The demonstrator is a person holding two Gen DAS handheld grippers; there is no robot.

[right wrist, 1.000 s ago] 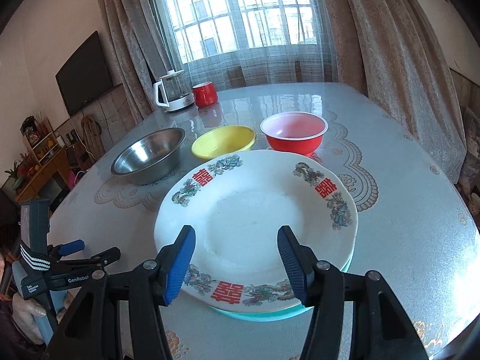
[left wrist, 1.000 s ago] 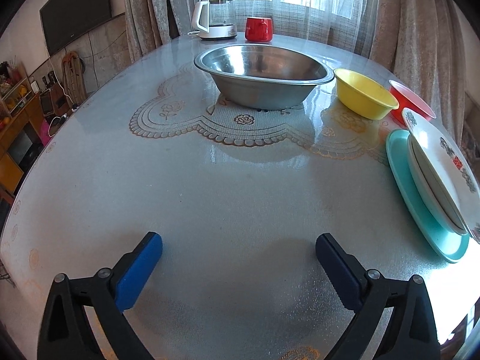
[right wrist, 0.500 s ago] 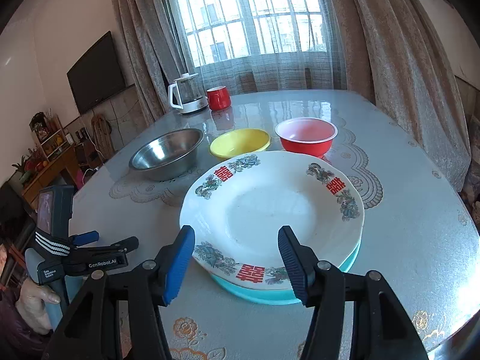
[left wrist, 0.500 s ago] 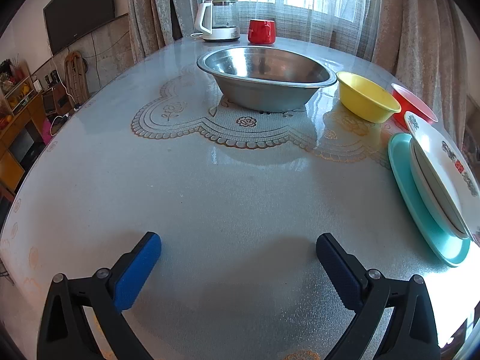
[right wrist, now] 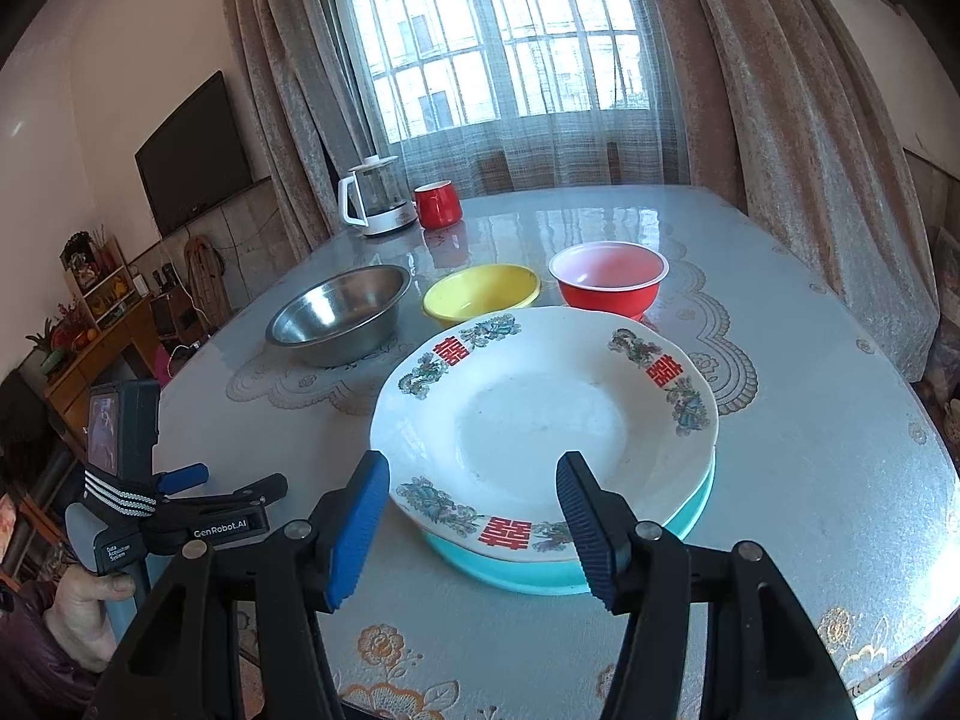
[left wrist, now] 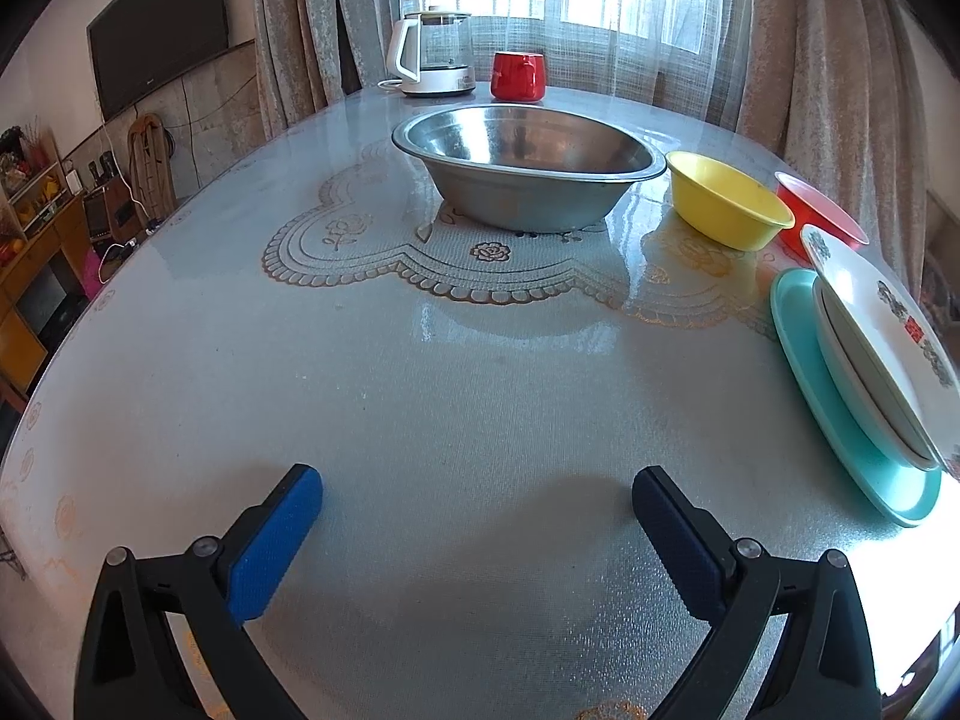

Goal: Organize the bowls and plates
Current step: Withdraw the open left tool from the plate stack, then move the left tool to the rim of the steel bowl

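1. Right gripper (right wrist: 471, 501) spread apart, nothing between its blue pads, hovering just short of the near rim of the patterned white plate (right wrist: 543, 414).
2. Left gripper (left wrist: 477, 501) likewise released, jaws wide, gripping nothing, held above a bare stretch of the table (left wrist: 420, 372); seen from the right wrist view at the left edge (right wrist: 198, 480), carried by a hand (right wrist: 84, 606) in a dark sleeve.
3. Patterned white plate lying on top of a stack: beneath it a second white plate (left wrist: 864, 396), visible only as a rim, and at the bottom a turquoise plate (right wrist: 510, 570); seen from the left view (left wrist: 882, 312) at the right edge of the table.
4. Turquoise plate (left wrist: 840, 414) resting flat on the table, its rim jutting out past the white ones.
5. Beyond the stack, three bowls in a row, each upright and empty: steel bowl (right wrist: 339, 312) on the left, yellow bowl (right wrist: 480, 294) in the middle, red bowl (right wrist: 609, 279) on the right.
6. Yellow bowl and red bowl just beside the far rim of the stack; steel bowl a little apart, sitting on the lace-pattern part of the tablecloth.
7. At the far end by the window, a white kettle (right wrist: 375, 198) and a red mug (right wrist: 438, 204) side by side, well apart from the bowls.
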